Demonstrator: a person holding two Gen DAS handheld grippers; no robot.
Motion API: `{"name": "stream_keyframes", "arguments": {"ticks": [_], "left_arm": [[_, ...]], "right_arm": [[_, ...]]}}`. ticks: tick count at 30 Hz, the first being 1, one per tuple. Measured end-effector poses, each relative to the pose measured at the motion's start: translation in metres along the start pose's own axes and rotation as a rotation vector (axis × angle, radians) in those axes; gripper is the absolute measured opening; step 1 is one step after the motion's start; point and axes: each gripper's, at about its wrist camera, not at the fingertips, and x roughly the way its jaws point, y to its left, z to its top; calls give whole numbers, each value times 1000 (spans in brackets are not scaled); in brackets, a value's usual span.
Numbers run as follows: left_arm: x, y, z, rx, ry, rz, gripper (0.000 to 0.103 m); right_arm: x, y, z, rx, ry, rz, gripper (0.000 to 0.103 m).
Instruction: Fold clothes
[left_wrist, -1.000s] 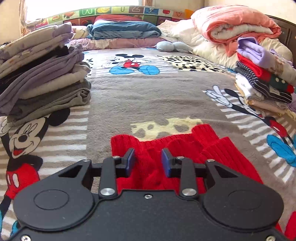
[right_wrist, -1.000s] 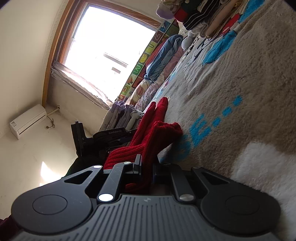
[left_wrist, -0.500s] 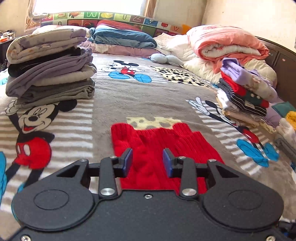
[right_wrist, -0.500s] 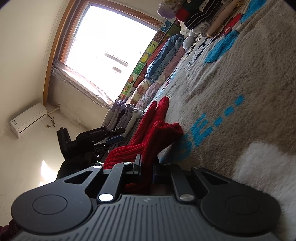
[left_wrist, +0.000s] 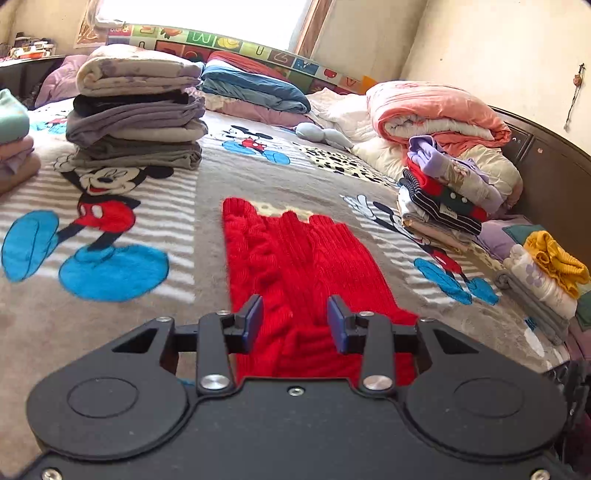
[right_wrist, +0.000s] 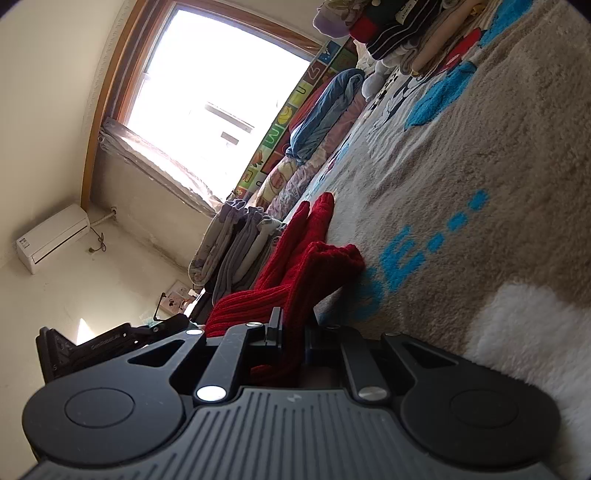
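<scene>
A red knit sweater (left_wrist: 303, 258) lies stretched flat on the Mickey Mouse blanket (left_wrist: 110, 325), sleeves folded in. My left gripper (left_wrist: 295, 325) hovers over the sweater's near end. Its jaws are opening, the blue pads (left_wrist: 255, 317) apart, and no cloth is pinched between them. In the right wrist view, rolled on its side, my right gripper (right_wrist: 293, 332) is shut on a bunched edge of the red sweater (right_wrist: 295, 273), low at the blanket. The left gripper (right_wrist: 110, 343) shows there as a dark shape at the left.
A tall stack of folded grey and lilac clothes (left_wrist: 136, 122) stands at the left, another folded stack (left_wrist: 443, 195) at the right. A pink quilt (left_wrist: 436, 114), pillows and a dark headboard (left_wrist: 546, 173) lie beyond. A yellow garment (left_wrist: 554, 258) tops a pile at the right edge.
My left gripper has drawn back along the sweater, so much more of the sweater shows, and its jaws have widened a little. The right gripper keeps its hold and has not moved.
</scene>
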Motion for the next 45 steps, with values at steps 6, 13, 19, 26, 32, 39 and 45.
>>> {"name": "stream_keyframes", "arguments": {"ticks": [6,13,19,26,32,39,45], "left_arm": [[10,-17,-38,104,96,24,36],[-4,-21,-61,57,105,-33,48],[-30,-27,-49,64,-30,-114,49],[-20,-22,-47,64,-8,-97,50],[0,-30,-58,142,140,-103,62],[-27,-7,-39,52,-51,-140,61],[8,-30,-59,201,161,-118,62]], "right_arm": [[2,1,3,31,6,-15,12],[-8,6,8,85,-35,5,15],[-13,31,28,16,-45,60,13],[-16,64,49,-33,-48,75,11],[-14,78,58,-45,-42,46,11],[-14,43,57,17,-8,-87,11],[-7,54,62,8,6,-93,11]]}}
